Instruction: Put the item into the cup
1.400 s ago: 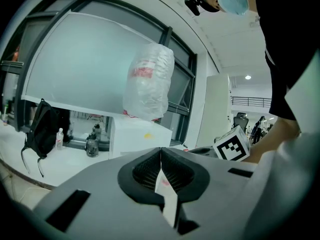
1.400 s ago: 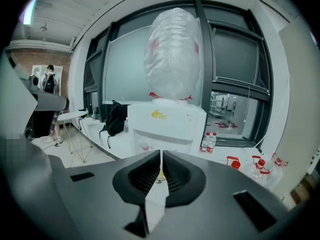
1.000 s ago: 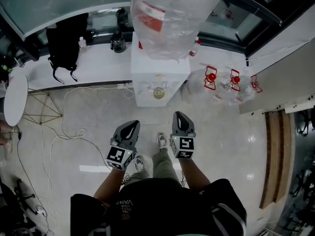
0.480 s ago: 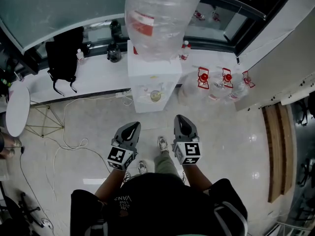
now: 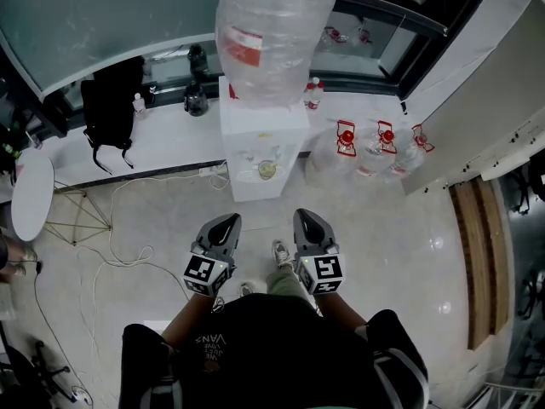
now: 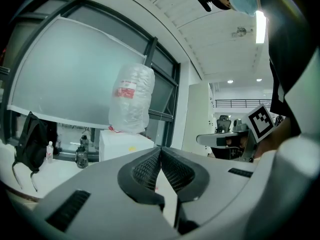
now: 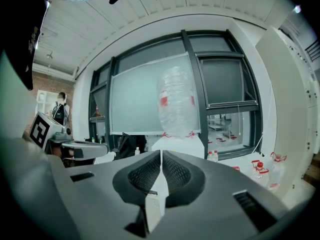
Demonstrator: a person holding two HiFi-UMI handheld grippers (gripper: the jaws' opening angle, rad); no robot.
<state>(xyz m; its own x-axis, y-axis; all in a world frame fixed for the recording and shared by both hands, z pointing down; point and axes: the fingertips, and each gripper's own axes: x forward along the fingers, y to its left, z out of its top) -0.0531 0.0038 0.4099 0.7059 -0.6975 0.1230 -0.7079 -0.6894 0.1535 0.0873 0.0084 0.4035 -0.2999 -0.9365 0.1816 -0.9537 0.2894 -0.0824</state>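
Left gripper [image 5: 220,228], right gripper [image 5: 311,227]: jaws together, nothing held. Water dispenser [image 5: 264,147] upper centre. No cup or item visible; risk: mis-targeting.

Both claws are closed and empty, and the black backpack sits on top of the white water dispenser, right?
Not quite. The left claw and right claw are closed and empty, but the black backpack lies on the white ledge left of the dispenser, as the head view shows.
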